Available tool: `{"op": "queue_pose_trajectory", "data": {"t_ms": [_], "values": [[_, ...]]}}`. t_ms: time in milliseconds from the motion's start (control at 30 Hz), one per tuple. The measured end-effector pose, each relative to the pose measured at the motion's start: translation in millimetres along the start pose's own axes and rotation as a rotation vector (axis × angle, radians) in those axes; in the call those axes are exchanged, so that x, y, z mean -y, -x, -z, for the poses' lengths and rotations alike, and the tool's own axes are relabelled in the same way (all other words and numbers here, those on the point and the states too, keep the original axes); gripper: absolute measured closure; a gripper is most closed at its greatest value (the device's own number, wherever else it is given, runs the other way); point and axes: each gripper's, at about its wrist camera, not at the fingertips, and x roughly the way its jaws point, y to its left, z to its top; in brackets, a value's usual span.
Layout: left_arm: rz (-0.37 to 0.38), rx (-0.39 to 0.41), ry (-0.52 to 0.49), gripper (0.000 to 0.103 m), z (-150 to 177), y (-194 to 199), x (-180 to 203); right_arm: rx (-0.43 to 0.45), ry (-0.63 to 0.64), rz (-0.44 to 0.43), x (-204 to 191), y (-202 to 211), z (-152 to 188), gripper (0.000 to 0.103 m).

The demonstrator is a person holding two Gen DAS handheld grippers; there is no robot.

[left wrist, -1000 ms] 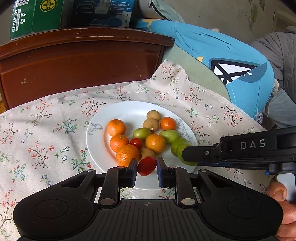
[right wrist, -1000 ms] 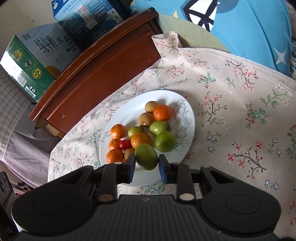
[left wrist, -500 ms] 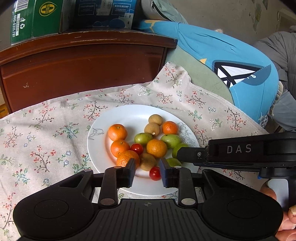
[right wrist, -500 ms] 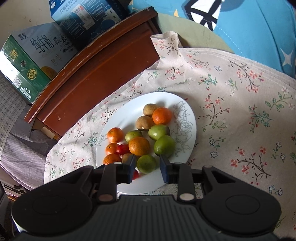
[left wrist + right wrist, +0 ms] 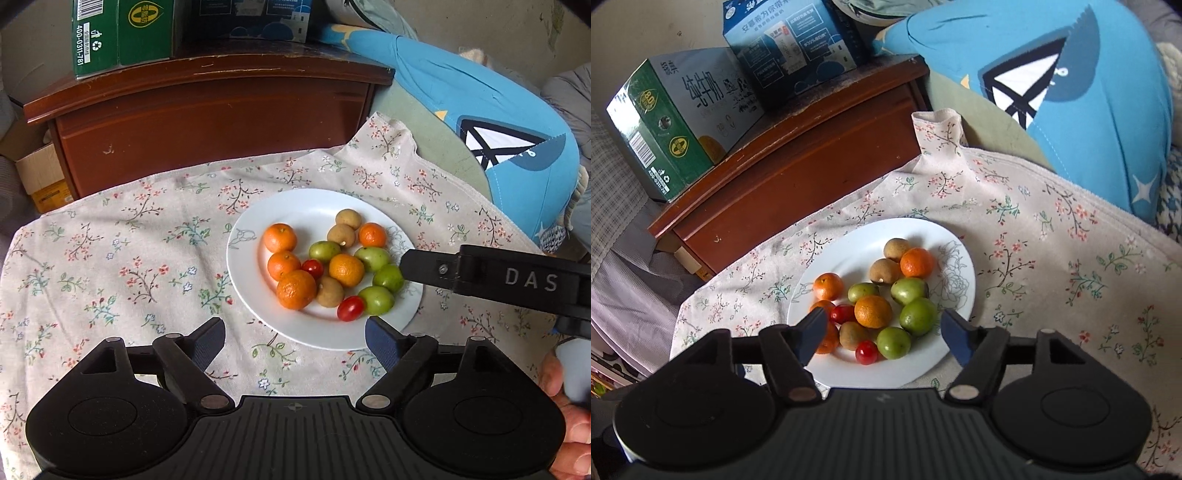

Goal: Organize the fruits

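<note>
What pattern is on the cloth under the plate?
Small floral sprigs, pink and green on beige cloth, under the white plate; clearest in the left wrist view.

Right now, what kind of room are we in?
Probably a lived-in room at home, maybe a bedroom: a floral cloth under the fruit plate, a wooden cabinet stacked with milk cartons, a blue cushion.

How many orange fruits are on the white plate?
5 orange fruits: far left, below it, front left, centre, far right. None seems hidden.

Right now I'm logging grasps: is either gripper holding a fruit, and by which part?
Nothing is held. The left gripper and right gripper are both open, their fingers empty above the plate.
</note>
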Motion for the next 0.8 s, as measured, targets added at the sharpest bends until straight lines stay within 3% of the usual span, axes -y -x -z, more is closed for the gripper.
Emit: {"op": "queue_pose_trajectory", "data": {"t_ms": [267,533,800], "values": [[-0.075,-0.045,0.032,0.016,10.8,10.8,-4.7,0.015,0.16,0.133,-7.2,28.3,8.1,0.002],[-0.137,-0.08,0.035,0.016,13.8,12.7,-3.8,-0.108,0.286,0.264,-12.5,14.8,23.0,0.001],[-0.212,-0.111,0.057,0.016,16.4,3.2,-6.6,-0.183,0.247,0.254,-13.1,-5.0,29.1,0.001]]}}
